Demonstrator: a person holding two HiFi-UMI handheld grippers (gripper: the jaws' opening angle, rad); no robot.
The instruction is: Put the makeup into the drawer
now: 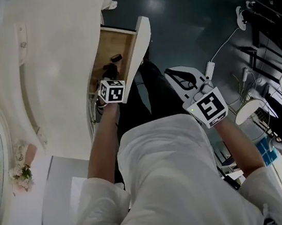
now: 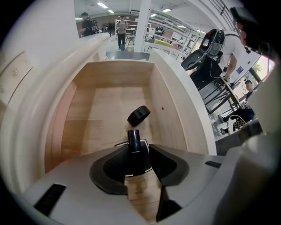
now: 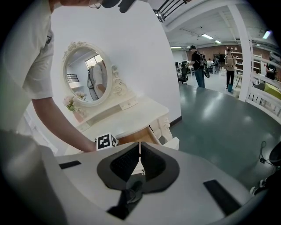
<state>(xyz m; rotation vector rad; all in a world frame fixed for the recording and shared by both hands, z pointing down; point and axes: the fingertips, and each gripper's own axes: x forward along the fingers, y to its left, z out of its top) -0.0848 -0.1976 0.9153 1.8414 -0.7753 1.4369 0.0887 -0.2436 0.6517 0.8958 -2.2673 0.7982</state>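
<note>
The drawer [image 2: 109, 72] of the white table [image 1: 54, 54] is pulled out, and its pale wood floor is walled on all four sides. The left gripper [image 2: 136, 147] is pointed steeply down into it, near the front end and toward the right wall. Its jaws are spread and nothing is clenched. A dark tube [image 2: 134, 139] is seen between the pads, with a slit of wood showing at the right pad. Whether the tube rests on the drawer floor cannot be told. Just beyond the tube a black round compact [image 2: 138, 115] is seen tilted on the wood, apart from the tube and nearer the right wall than the left. The left half of the drawer floor and the strip along the back wall are left bare, so most free room is found on that side. Little space is left between the compact and the right wall. In the head view the drawer front [image 1: 142, 39] is seen standing out past the table's edge, over the dark floor [image 1: 180, 20]. The right gripper [image 3: 140, 149] is held well apart from the drawer, out over that floor, with open space all round it. Its pads are pressed together at the tips, with nothing between them. In its view the table top and an oval mirror [image 3: 85, 74] are seen ahead.
</note>
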